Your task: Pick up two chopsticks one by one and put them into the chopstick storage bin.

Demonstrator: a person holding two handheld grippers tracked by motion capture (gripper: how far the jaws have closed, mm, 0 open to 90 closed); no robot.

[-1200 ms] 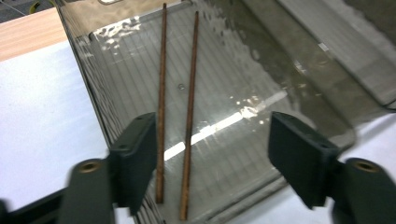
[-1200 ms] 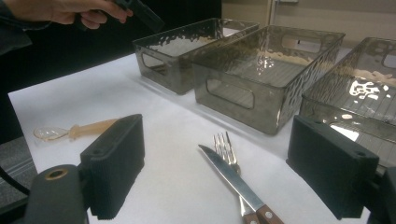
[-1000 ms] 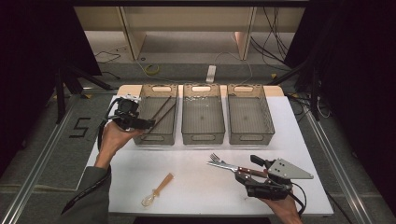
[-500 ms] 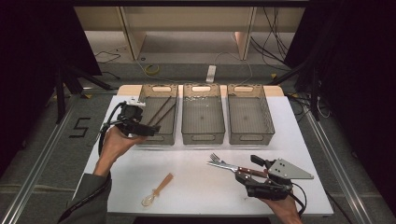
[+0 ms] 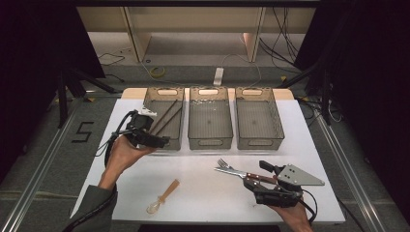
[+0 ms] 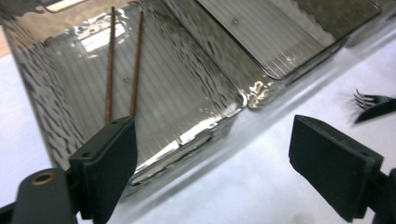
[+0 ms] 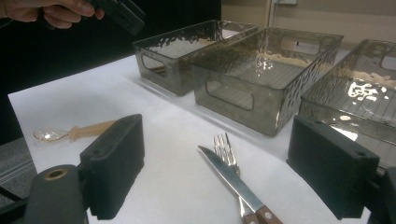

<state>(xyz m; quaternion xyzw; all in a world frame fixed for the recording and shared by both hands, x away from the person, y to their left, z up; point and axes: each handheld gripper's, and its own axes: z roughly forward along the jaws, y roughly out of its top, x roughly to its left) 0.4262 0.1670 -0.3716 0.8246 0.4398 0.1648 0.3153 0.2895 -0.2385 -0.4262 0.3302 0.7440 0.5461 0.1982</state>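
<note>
Three rippled smoky clear-plastic bins [image 5: 211, 122] lined up on white tabletop [image 5: 121, 159], two thin brown chopsticks [image 6: 123, 65] laid in left bin, left gripper [image 5: 153, 141] held at its near corner, fingers just released, nothing between, right gripper [image 7: 215, 172] spread around one fork [image 7: 223, 145] and one wood-handled knife [image 7: 233, 179], one spoon [image 5: 162, 197] apart.

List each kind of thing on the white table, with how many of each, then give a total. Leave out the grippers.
Bins: 3 (left, middle, right)
Chopsticks: 2, in the left bin
Fork: 1
Knife: 1
Spoon: 1
Total: 8
</note>
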